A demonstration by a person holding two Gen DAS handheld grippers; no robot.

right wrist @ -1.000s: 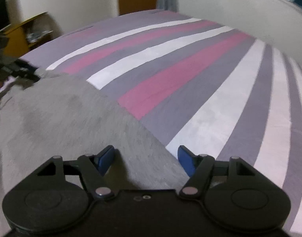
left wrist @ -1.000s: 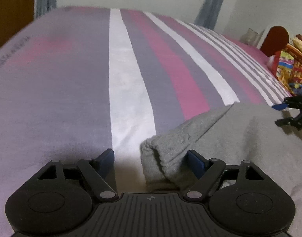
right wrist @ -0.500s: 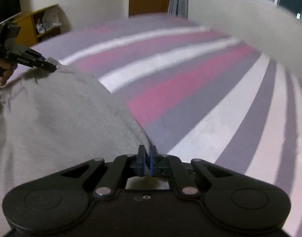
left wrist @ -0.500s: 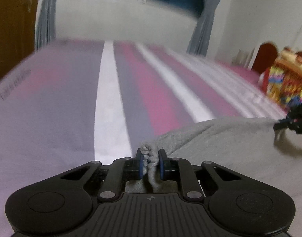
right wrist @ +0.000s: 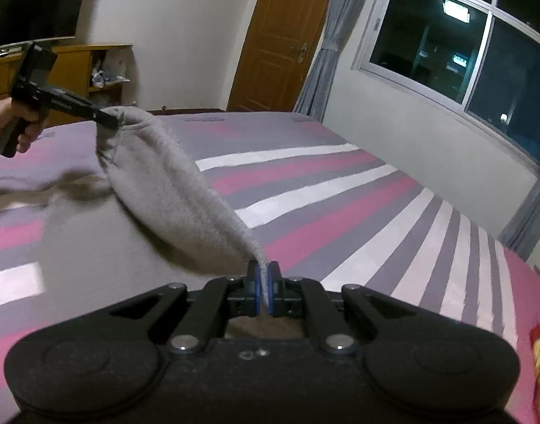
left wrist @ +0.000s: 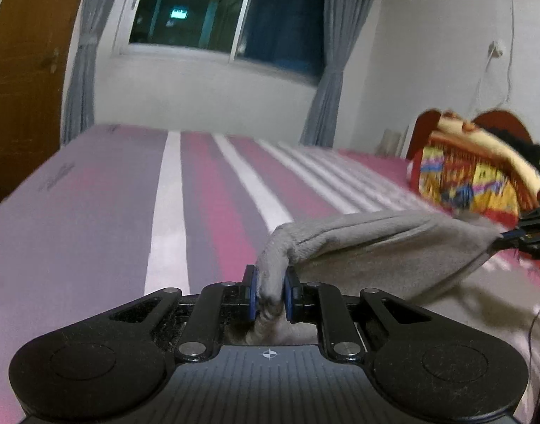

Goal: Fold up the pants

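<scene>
Grey fleece pants (left wrist: pixel 383 243) hang stretched between my two grippers above a striped bed (left wrist: pixel 206 212). My left gripper (left wrist: pixel 269 295) is shut on one bunched corner of the pants edge. My right gripper (right wrist: pixel 264 291) is shut on the other corner of that edge. In the right wrist view the pants (right wrist: pixel 164 183) rise from my jaws to the left gripper (right wrist: pixel 109 120) at the upper left. In the left wrist view the right gripper (left wrist: pixel 506 243) holds the far corner at the right edge. The rest of the pants trails down onto the bed.
A colourful folded blanket (left wrist: pixel 475 180) lies at the head of the bed by a red headboard (left wrist: pixel 496 123). A window with grey curtains (left wrist: pixel 340 49), a wooden door (right wrist: pixel 280 39) and a wooden shelf unit (right wrist: pixel 93 70) stand around the bed.
Both grippers closed on the pants edge lying on the bed, then lifted it. The edge now hangs in the air between them and both views tilt upward toward the walls.
</scene>
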